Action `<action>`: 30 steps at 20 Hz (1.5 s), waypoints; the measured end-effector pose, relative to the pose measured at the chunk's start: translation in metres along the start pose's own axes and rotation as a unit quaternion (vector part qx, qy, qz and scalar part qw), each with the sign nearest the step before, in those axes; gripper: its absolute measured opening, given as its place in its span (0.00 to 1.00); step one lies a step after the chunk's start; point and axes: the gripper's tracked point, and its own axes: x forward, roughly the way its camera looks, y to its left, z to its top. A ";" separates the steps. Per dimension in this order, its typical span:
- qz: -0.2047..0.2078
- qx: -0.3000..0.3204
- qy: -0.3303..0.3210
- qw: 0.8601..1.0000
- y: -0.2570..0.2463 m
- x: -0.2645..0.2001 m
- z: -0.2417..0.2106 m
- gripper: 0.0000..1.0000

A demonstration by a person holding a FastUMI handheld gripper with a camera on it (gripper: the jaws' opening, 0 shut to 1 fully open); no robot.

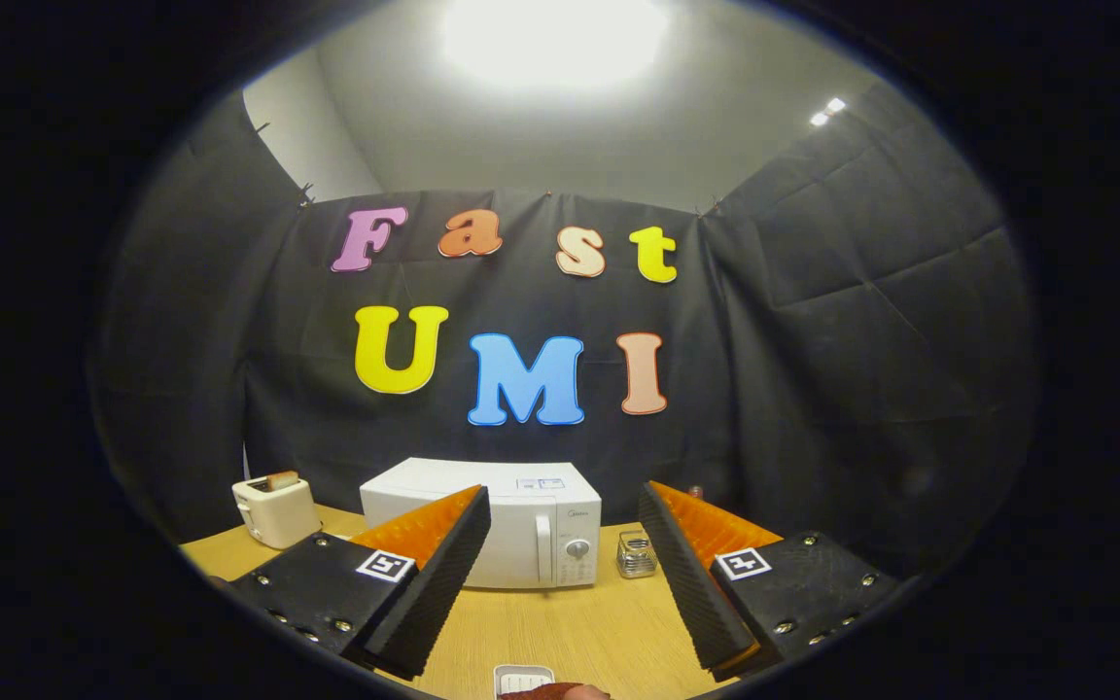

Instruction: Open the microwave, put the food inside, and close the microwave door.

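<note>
Nothing ticked off here: the microwave [497,525] sits at the back of the tabletop [560,632] with its door shut, handle facing us. The food [552,691], a reddish item beside a small white dish [522,676], waits close in, just below and between the fingers. The tongs [565,574] hang wide apart, gripping nothing, held level and aimed straight at the microwave from well back. Opening, loading and closing all look left to do. A toaster [275,507] stands off to the microwave's left, a small glass jar [636,554] to its right

The tool [565,569] wears screws and square black-and-white markers.
</note>
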 end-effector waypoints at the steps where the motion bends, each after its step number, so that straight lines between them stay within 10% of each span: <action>1: -0.002 0.002 0.001 1.000 -0.002 0.005 -0.001 0.97; 30: 0.079 -0.002 0.097 0.992 0.021 0.228 -0.140 0.97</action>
